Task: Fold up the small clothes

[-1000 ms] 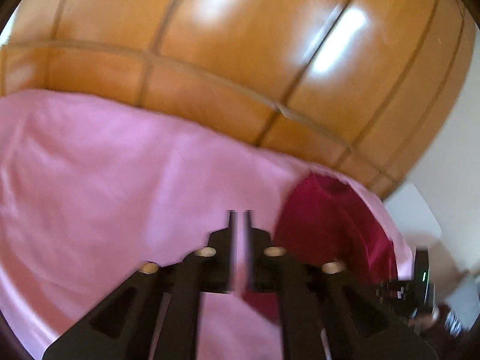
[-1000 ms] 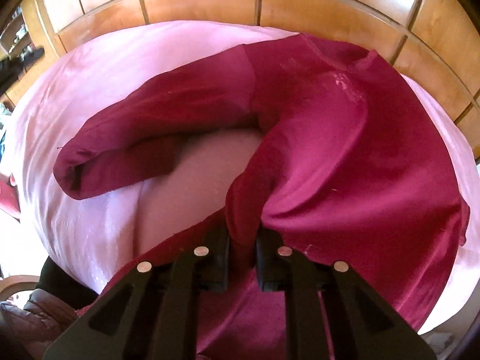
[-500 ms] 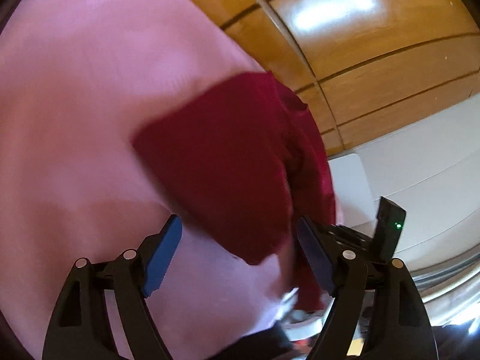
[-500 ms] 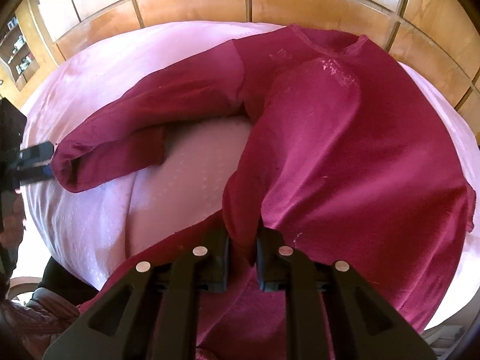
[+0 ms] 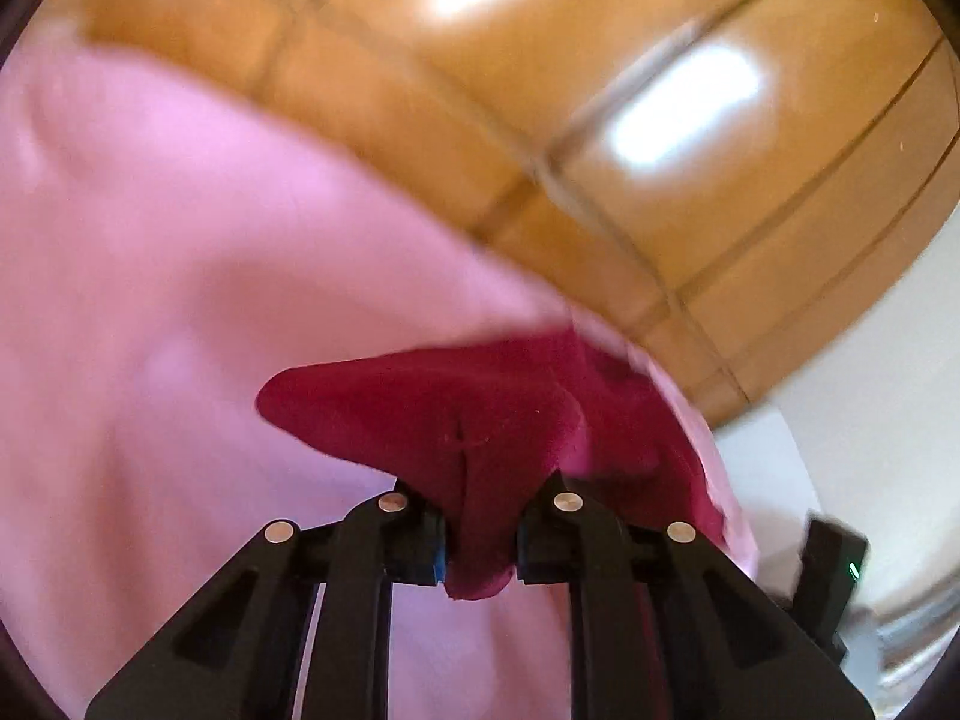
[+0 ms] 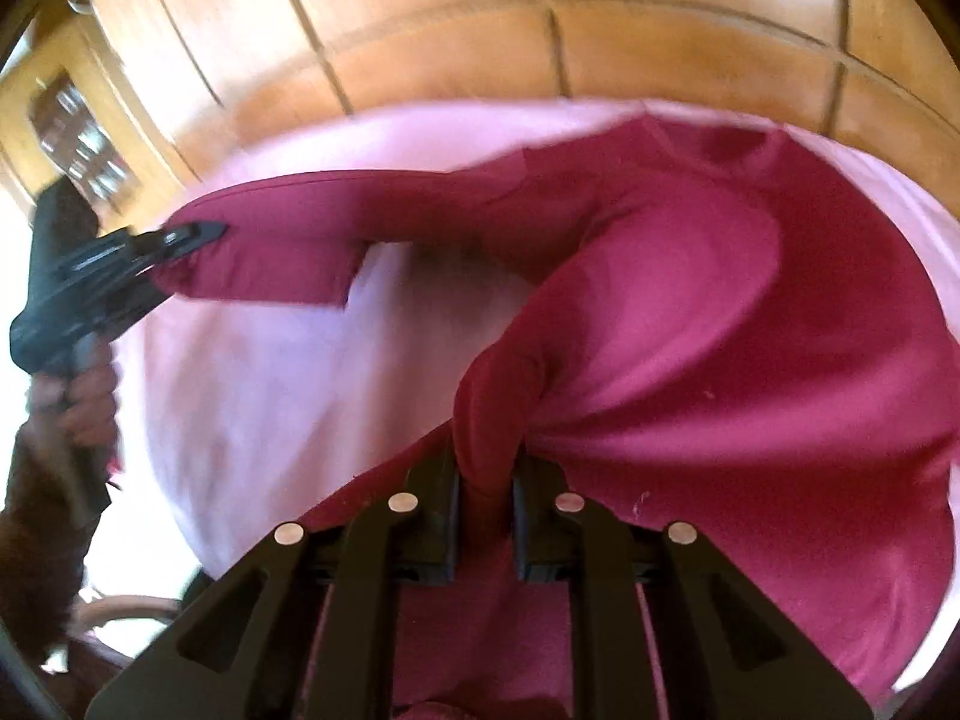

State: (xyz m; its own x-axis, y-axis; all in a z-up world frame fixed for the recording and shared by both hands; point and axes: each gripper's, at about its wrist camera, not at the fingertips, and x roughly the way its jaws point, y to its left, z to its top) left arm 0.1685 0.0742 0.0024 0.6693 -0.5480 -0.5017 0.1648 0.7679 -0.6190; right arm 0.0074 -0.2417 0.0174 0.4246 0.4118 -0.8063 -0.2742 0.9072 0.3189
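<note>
Crimson long-sleeved cotton top [image 6: 720,312] lies spread on a pale pink sheet [image 6: 252,396] that covers a rounded surface, with glossy honey-coloured wooden panelling [image 6: 660,54] behind it. Whether that surface is a bed or a table cannot be told.

In the right wrist view, the right tongs [image 6: 485,531] are pressed together on a bunched fold of the top near its lower edge; the cloth rises from between the two black fingers and fans out to the right across the sheet. The top's neckline sits at the far side, close to the panelling. One sleeve stretches out to the left, its cuff end doubled back on itself, and there the left tongs [image 6: 204,233] pinch the sleeve's tip. A hand [image 6: 84,396] in a dark brown cuff grips the black handle below them.

In the left wrist view, the left tongs [image 5: 480,540] hold a narrow tongue of crimson fabric between their fingers, with a small tab of it hanging out below the pads [image 5: 429,546], one of which shows a blue edge. From the grip the top [image 5: 456,414] spreads forward and to the right over the pink sheet [image 5: 180,300], and the wooden panelling [image 5: 600,120] fills the upper part with bright reflections. This view is blurred. At the right edge a black device with a small green light [image 5: 837,564] stands before a white wall [image 5: 888,372].
</note>
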